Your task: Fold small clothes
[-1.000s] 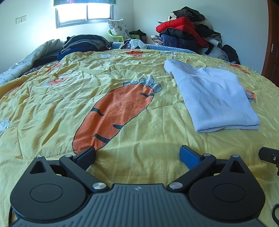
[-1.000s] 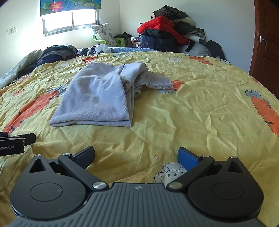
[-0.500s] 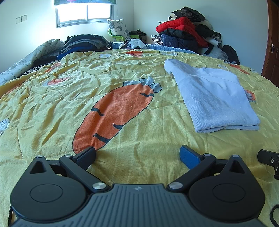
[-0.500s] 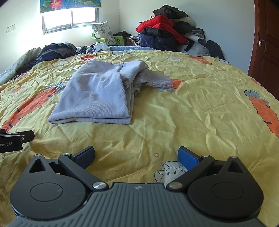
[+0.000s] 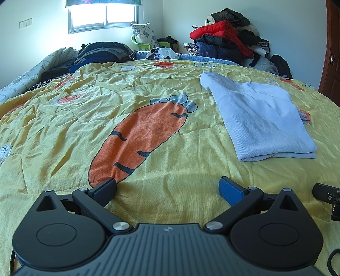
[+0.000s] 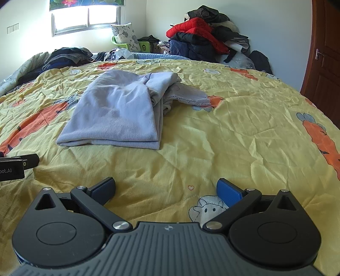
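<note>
You face a bed under a yellow carrot-print quilt (image 5: 148,102). Bright window (image 5: 104,14) on the far wall; piled coats (image 6: 201,40) in the corner; brown door (image 6: 325,55) right.

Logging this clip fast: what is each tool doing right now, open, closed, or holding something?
Left tool: open, holding nothing, above the quilt.
Right tool: open, holding nothing, short of the sweater.

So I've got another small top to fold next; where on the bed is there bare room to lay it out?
Bare quilt lies left of the folded lilac garment, over the big carrot print, and to its right, toward the door. The far edge is crowded: dark clothes stack, jacket pile. Both the left gripper and right gripper are open and empty.
</note>
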The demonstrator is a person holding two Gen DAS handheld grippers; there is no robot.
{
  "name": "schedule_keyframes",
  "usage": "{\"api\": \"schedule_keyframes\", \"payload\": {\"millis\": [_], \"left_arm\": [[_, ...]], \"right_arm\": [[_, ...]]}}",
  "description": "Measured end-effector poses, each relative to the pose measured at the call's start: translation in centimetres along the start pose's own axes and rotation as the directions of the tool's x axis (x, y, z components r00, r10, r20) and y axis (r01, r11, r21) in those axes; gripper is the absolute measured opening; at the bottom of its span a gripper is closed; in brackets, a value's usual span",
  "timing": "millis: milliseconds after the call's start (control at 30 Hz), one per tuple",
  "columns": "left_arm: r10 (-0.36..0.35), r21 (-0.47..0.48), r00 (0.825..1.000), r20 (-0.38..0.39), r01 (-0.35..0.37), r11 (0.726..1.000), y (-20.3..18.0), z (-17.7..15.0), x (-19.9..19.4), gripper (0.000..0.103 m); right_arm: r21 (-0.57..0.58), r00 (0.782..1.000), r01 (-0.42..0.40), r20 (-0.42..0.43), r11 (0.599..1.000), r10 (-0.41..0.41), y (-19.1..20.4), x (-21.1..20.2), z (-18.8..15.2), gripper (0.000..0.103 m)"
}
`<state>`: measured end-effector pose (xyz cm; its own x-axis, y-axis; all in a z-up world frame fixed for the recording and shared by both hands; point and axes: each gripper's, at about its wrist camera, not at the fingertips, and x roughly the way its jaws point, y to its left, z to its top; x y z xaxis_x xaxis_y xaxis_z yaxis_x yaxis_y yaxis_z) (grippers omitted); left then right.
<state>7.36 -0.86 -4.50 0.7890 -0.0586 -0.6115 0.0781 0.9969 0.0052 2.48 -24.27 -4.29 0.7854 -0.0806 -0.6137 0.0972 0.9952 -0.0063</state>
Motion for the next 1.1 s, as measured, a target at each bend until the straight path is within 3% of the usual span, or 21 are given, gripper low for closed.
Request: {"api": "schedule_keyframes", "payload": {"millis": [467,700,867,1100], "left_arm": [[0.0,0.0,1.0,0.0,0.0,1.0,0.0,0.0,0.0,0.103],[0.0,0.0,1.0,0.0,0.0,1.0,0.0,0.0,0.0,0.103],[0.0,0.0,1.0,0.0,0.0,1.0,0.0,0.0,0.0,0.103],[0.0,-0.001,1.0,0.0,0.0,1.0,0.0,0.0,0.0,0.103]], "right_arm": [[0.079,0.999,0.006,0.038,0.997,-0.009,-1.3,-0.3,0.1,0.102],[-0.004,0.994,0.057,0.088,0.998,-0.056,-0.9,-0.9,0.6,0.102],[0.016,0.999,0.039,0.027,0.999,-0.039,-1.4,0.2,0.3,0.102],[0.033,0.999,0.031,0.009,0.999,-0.031,-1.5,0.5,0.2,0.103]]}}
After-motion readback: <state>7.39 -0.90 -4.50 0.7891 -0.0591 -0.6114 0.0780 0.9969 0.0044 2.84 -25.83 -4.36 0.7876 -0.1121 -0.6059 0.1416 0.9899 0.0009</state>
